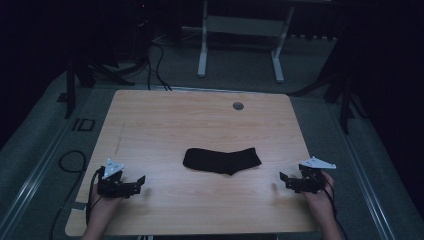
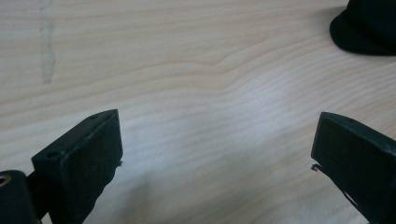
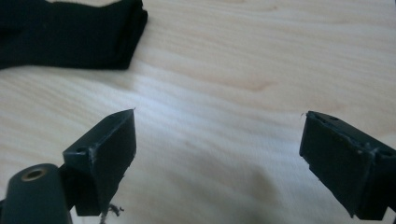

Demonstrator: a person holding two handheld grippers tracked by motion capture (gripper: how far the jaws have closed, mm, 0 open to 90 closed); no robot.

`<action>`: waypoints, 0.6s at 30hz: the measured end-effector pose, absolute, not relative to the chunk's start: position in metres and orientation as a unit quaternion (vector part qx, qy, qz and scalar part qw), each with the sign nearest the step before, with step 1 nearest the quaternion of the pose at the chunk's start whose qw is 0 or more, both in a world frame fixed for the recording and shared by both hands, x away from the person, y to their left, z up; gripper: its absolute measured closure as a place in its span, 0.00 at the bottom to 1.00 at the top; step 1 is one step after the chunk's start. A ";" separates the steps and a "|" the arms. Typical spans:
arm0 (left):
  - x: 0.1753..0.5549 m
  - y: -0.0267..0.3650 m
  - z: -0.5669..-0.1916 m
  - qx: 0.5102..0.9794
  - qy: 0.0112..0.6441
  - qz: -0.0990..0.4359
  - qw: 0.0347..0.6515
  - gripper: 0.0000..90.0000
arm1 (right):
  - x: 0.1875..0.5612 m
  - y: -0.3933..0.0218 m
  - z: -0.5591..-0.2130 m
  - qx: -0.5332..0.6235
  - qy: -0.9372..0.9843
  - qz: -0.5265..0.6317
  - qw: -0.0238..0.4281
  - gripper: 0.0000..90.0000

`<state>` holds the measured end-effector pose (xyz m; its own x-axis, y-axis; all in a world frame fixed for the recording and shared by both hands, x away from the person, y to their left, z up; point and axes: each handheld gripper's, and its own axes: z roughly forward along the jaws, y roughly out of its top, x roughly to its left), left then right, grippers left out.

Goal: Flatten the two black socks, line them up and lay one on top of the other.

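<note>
High view: wooden table (image 1: 165, 120), grey floor (image 1: 240, 65).

**A dim recording lab, not a home**

One light wooden table (image 1: 150, 125) stands alone on grey carpet (image 1: 320, 65), with a cable port (image 1: 238, 106) in its top; black cables (image 1: 155, 65) trail across the floor toward dark equipment stands (image 1: 75, 75); the white legs of another desk (image 1: 240, 45) rise behind; black drapes wall the space off.
</note>
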<state>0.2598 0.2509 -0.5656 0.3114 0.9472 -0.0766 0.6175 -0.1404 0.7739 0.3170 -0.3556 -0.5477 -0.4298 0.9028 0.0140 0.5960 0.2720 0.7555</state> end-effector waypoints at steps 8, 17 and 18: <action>0.241 0.254 -0.571 0.721 0.550 0.230 0.352 0.03 | 0.301 -0.368 -0.555 0.505 0.759 0.343 0.226 0.12; 0.226 0.255 -0.571 0.713 0.554 0.238 0.358 0.03 | 0.285 -0.376 -0.556 0.519 0.738 0.353 0.248 0.12; 0.224 0.255 -0.571 0.712 0.554 0.241 0.358 0.03 | 0.284 -0.377 -0.556 0.520 0.737 0.354 0.248 0.12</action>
<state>0.2238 0.2553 -0.5714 0.2696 0.9614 -0.0546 0.6167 -0.1288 0.7766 0.2840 -0.3765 -0.5564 -0.3363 0.9418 0.0023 0.5898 0.2087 0.7801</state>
